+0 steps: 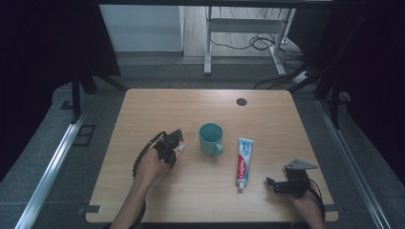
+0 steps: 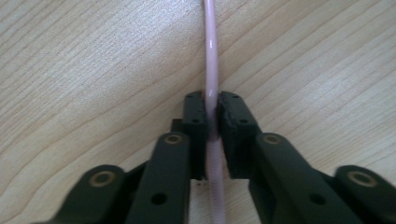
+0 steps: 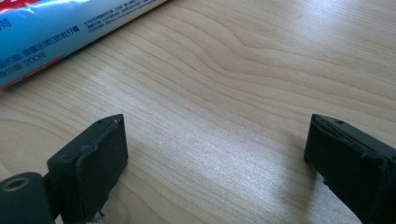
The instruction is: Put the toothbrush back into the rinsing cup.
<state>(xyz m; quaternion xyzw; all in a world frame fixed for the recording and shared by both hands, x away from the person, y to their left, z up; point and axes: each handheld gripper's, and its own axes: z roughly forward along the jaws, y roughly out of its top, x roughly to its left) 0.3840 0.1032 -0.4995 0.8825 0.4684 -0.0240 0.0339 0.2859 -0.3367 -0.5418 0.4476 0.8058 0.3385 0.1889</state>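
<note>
On table (image 1: 143,200): one mug (image 1: 210,139), one toothpaste tube (image 1: 244,162), two grippers

The high view looks forward and down over the whole table (image 1: 267,114), while each claw camera sits close above its wood, the right one sharing the toothpaste tube (image 3: 56,32) with the high view (image 1: 244,162).

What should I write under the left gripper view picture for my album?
Left gripper shut on a thin pink stick above the wooden table.
</note>
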